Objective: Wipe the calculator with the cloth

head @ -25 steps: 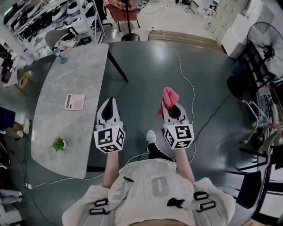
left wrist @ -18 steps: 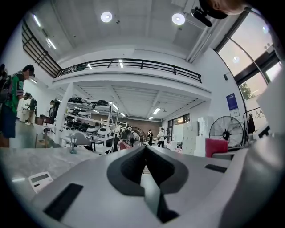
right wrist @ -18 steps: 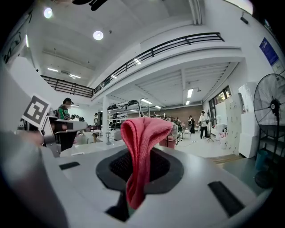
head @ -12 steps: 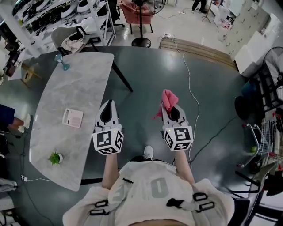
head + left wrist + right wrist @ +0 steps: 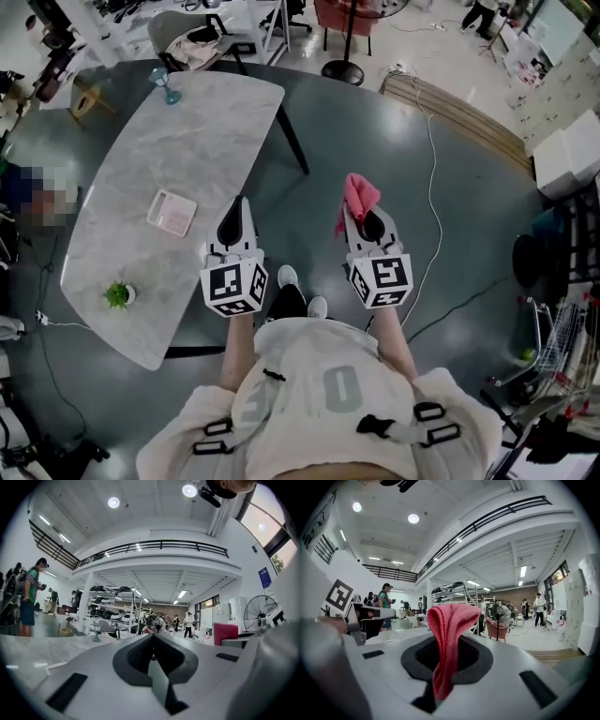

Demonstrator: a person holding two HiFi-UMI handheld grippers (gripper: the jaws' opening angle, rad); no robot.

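Observation:
A pale pink calculator point(image 5: 172, 212) lies flat on the grey marble table point(image 5: 187, 141), left of both grippers. My left gripper point(image 5: 243, 202) hangs beside the table's right edge, jaws shut with nothing in them; its tip point(image 5: 153, 636) points level across the room. Further right, over the dark floor, my right gripper point(image 5: 355, 208) is shut on a pink cloth point(image 5: 359, 197). That cloth point(image 5: 447, 634) stands up between the jaws and folds over their tip.
On the table stand a small green plant point(image 5: 118, 295) near the front end and a blue glass point(image 5: 167, 87) at the far end. A white cable point(image 5: 433, 178) runs over the floor at right. A chair base point(image 5: 343, 70) and shelving lie beyond the table.
The whole view has swung: the table and calculator now lie closer to my left gripper. Both grippers kept their hold and moved across the floor with the person.

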